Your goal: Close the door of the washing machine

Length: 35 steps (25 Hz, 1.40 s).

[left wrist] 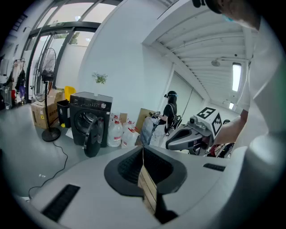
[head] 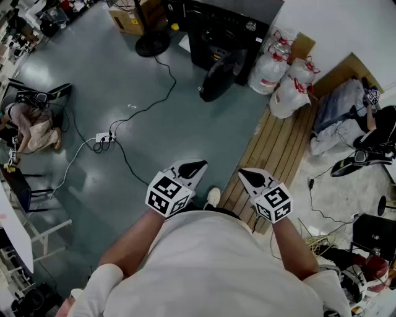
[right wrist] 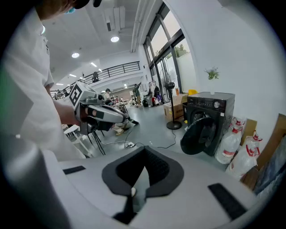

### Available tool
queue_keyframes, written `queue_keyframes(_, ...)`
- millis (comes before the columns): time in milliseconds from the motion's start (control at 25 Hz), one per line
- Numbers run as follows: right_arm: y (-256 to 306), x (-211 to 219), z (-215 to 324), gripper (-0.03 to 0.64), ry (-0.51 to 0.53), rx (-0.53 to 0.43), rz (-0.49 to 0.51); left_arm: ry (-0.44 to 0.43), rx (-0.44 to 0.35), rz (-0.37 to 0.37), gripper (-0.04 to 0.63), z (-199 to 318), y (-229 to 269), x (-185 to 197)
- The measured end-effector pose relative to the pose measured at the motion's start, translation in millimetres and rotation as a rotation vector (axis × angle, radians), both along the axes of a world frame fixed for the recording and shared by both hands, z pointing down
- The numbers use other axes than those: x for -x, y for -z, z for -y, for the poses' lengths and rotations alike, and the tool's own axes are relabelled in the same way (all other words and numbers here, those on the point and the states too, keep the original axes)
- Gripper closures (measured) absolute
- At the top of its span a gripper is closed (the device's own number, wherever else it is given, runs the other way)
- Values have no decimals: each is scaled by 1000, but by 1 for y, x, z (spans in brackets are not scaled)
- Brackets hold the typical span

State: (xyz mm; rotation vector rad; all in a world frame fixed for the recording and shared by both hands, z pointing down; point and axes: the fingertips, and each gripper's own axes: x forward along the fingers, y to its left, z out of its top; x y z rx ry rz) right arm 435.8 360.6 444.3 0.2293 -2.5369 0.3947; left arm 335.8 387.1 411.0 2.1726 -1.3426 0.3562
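Note:
A black washing machine (head: pixel 226 31) stands far off across the grey floor, its round door (head: pixel 218 75) swung open toward me. It also shows in the left gripper view (left wrist: pixel 90 117) with the door (left wrist: pixel 93 136), and in the right gripper view (right wrist: pixel 211 117) with the door (right wrist: pixel 201 136). My left gripper (head: pixel 193 168) and right gripper (head: pixel 252 177) are held side by side close to my chest, well short of the machine. Both are shut, with nothing between their fingers. Each gripper view shows its own jaws meeting: left (left wrist: pixel 143 150), right (right wrist: pixel 145 152).
A fan stand (head: pixel 151 43) and cardboard boxes (head: pixel 133 18) sit left of the machine. White bags and jugs (head: pixel 272 71) are on its right. A cable and power strip (head: pixel 104 137) lie on the floor. Wooden planks (head: pixel 272 148) run on the right. A person (head: pixel 28 124) crouches at the left.

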Motion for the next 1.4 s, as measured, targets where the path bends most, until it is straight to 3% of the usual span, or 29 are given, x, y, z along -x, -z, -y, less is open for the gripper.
queue_keyframes(400, -18, 7, 40, 611, 0, 24, 18, 31, 0, 10, 575, 30, -12, 7)
queue_keyframes(640, -19, 43, 91, 607, 9, -11, 3, 33, 1, -3, 574, 82, -25, 48)
queue_keyframes(720, -21, 55, 111, 565, 4, -14, -7, 20, -15, -3, 574, 110, -22, 61)
queue_keyframes(1000, -17, 125, 180, 558, 22, -73, -39, -24, -77, 12, 574, 182, -5, 120)
queue_keyframes(1200, -27, 166, 213, 552, 77, -162, -87, -36, -95, 16, 574, 202, -10, 156)
queue_keyframes(1400, -43, 193, 255, 546, 175, -226, -165, 9, -90, -17, 574, 227, -12, 183)
